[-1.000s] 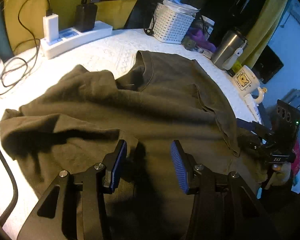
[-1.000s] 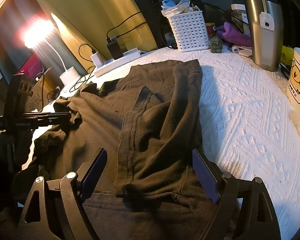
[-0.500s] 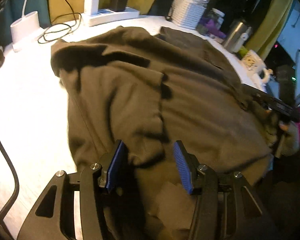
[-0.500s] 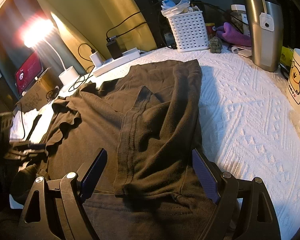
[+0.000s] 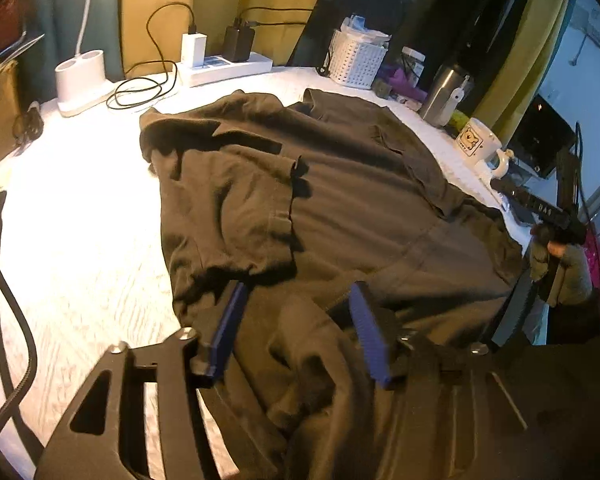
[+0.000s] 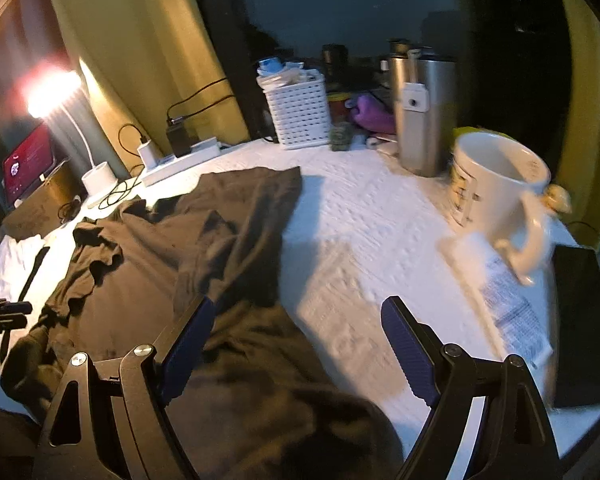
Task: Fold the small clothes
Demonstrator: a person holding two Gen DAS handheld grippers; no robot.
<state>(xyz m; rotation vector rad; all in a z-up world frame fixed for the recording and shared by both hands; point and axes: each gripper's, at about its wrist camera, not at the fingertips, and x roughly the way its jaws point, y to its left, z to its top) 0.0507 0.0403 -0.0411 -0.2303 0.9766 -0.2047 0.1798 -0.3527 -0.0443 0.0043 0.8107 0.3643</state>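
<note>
On my left, the left gripper point(image 5: 296, 330) hangs over the near hem of the shirt point(image 5: 340, 208), its jaws opening; cloth bunches between them, but the pads don't look pressed on it, so I take it as letting go. The shirt lies across the white table point(image 5: 80, 216), and I judge the fold as part done: the left sleeve side is turned in over the body, the right edge looks turned in too, while the lower half stays rumpled and no cross fold is made. Smoothing and the final folds are left. The left view alone shows the lamp base point(image 5: 80, 76), the power strip point(image 5: 228, 70) and the whole shirt from collar to hem, with the other gripper at far right. Moving right, the right gripper point(image 6: 296, 344) has its jaws wide apart, empty, above the shirt's edge and bare table. Only this view shows the lit lamp, the flask point(image 6: 424, 120) and the mug point(image 6: 496, 184) close beside my right finger, something I could knock.
</note>
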